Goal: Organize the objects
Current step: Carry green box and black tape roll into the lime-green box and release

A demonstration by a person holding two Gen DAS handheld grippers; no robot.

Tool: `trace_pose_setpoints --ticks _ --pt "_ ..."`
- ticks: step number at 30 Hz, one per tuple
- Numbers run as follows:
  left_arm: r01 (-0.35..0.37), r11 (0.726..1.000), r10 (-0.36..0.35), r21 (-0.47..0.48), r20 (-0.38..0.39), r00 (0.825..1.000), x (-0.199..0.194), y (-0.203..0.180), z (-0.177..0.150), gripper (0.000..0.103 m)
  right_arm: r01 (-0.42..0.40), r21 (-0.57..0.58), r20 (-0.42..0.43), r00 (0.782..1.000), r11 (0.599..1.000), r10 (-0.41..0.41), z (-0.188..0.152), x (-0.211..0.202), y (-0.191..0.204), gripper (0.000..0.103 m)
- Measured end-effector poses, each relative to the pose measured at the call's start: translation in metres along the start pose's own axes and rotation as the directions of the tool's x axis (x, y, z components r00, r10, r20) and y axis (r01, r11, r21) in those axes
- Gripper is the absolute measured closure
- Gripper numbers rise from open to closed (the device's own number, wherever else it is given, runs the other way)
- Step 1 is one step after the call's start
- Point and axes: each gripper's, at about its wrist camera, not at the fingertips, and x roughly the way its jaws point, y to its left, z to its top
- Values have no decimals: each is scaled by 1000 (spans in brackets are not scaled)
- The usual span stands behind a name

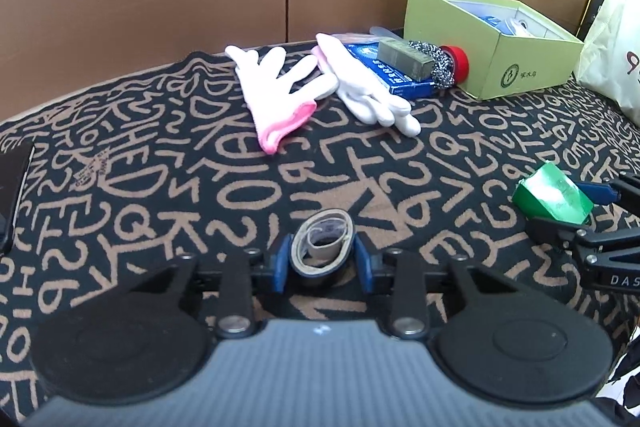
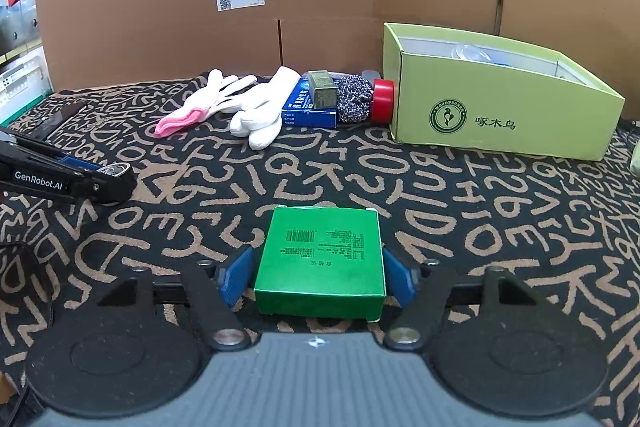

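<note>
**Two grippers, two catches over a lettered cloth**

The left gripper (image 1: 323,259) has its blue pads (image 1: 281,263) pressed against either side of a roll of tape (image 1: 323,241), the roll sitting between them just above the black-and-tan lettered cloth (image 1: 160,167). The right gripper (image 2: 320,277) is clamped on a green box (image 2: 320,259), its printed face turned up, held low over the same cloth near the front edge. Seen from the left wrist, that green box (image 1: 552,197) sits at the far right, pinched between dark fingers; seen from the right wrist, the left gripper (image 2: 108,175) lies at the far left, well apart from the box.

Toward the back of the cloth lie two white gloves: one with a pink cuff (image 1: 276,87), the other (image 1: 368,91) just beside it, resting partly on a blue box (image 1: 396,75). On that blue box lies a small olive packet (image 1: 404,57), touching a steel scourer (image 1: 440,65), with a red cap (image 1: 458,61) next. A light-green open box (image 1: 492,39) stands beside these, against brown cardboard sheets (image 1: 120,7). A dark flat object (image 1: 12,199) lies at the cloth's left edge.
</note>
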Motion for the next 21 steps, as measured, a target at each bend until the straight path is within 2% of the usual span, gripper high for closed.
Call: trace_pose_setpoints --ticks 2,8,16,21 --pt "-4 1000 4 -1 3 1000 -1 -2 0 70 1 -4 4 1000 1000 -1 0 0 0 38" --pt "61 998 -61 9 41 997 -10 -18 14 70 -19 11 15 1000 1000 19 2 -6 -7 38" --pt "170 983 -178 70 125 976 -19 -63 63 70 7 30 97 995 1000 -10 26 -29 -39 38" --pt "187 976 -204 109 186 961 -18 -95 103 70 38 54 156 987 998 -46 46 -37 -67 38"
